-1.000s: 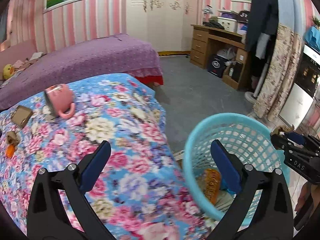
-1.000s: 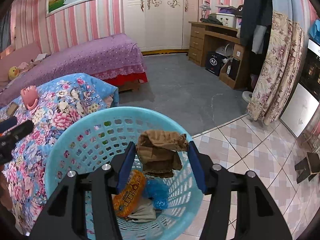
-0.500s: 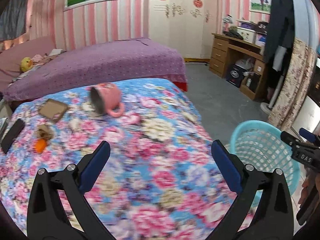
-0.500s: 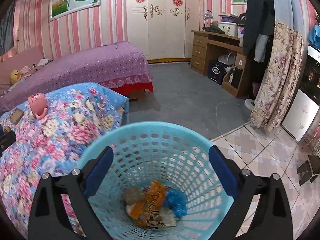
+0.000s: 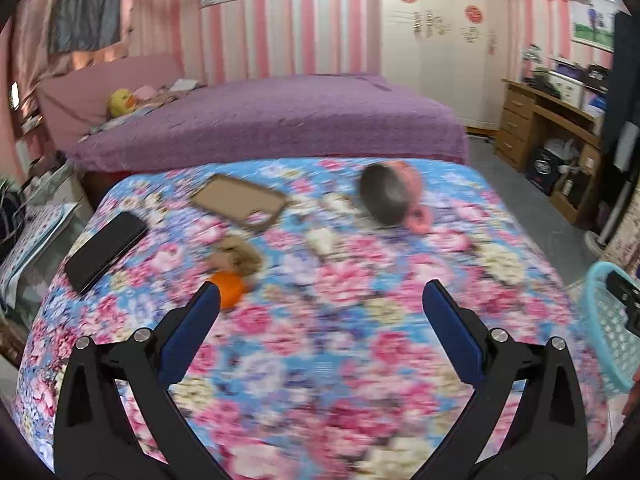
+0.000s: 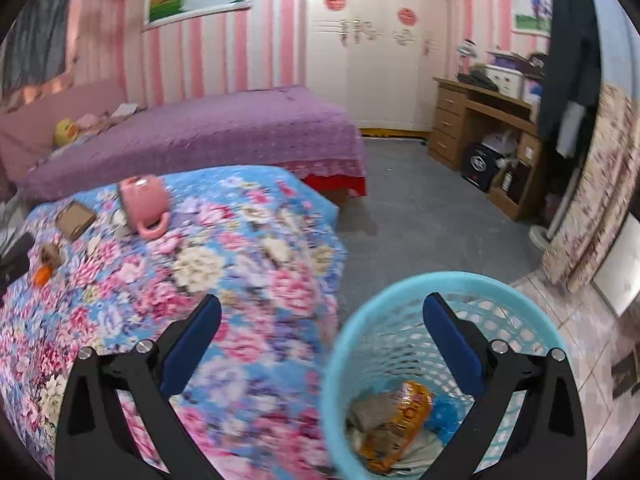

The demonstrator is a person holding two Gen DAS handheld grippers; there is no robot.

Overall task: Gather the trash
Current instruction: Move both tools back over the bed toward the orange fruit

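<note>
Both tools [image 5: 320,300] [image 6: 320,314] gape wide, empty — wrapper [image 6: 400,420] lettering in basket [image 6: 360,328] too blurred.

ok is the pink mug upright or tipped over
Tipped over: the mug lies on its side on the floral cover, dark mouth facing the left camera, handle low.

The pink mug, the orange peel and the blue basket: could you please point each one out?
pink mug [image 6: 144,200], right wrist view, on its side wall.
orange peel [image 5: 228,289], left wrist view, on its middle.
blue basket [image 6: 360,320], right wrist view, on its rim.
</note>
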